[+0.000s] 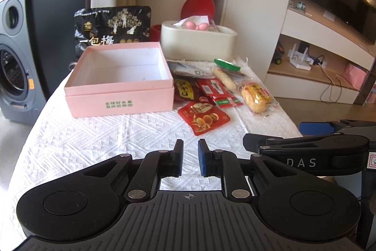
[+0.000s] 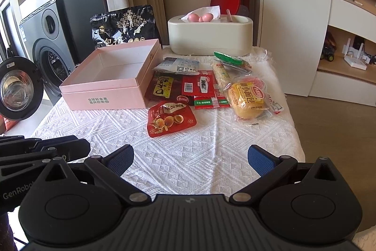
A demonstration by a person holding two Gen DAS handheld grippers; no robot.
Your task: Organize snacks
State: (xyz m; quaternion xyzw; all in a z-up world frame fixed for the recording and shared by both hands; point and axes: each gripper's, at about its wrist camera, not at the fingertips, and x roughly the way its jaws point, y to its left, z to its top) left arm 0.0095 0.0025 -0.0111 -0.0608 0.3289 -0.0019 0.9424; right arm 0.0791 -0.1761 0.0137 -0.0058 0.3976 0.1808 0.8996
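Left wrist view: the left gripper [image 1: 190, 158] hovers low over the white tablecloth [image 1: 94, 140], its blue-padded jaws drawn close with only a narrow gap and nothing between them. At about 11 o'clock from it sits the open pink box [image 1: 119, 79], its inside bare, with a black plum bag [image 1: 112, 26] standing upright behind it at 12 o'clock. The snacks lie in a loose heap just beside the box, toward 1 o'clock: a red egg packet [image 1: 203, 118] nearest, a dark red pouch [image 1: 185, 88] touching the box wall, red spicy-strip packets [image 1: 217, 92], a yellow bun [image 1: 255, 95] in clear wrap, a pale stick snack [image 1: 224, 78] and a green-topped packet [image 1: 226, 64]. A cream tissue holder [image 1: 198, 41] stands behind the heap. In the right wrist view, the right gripper [image 2: 190, 159] is spread wide and holds nothing, clear of the snacks; the egg packet [image 2: 170, 119] lies at its 12 o'clock, the bun [image 2: 249, 100] at 1 o'clock, the box [image 2: 112, 79] at 11 o'clock. The left gripper's body shows at 9 o'clock.
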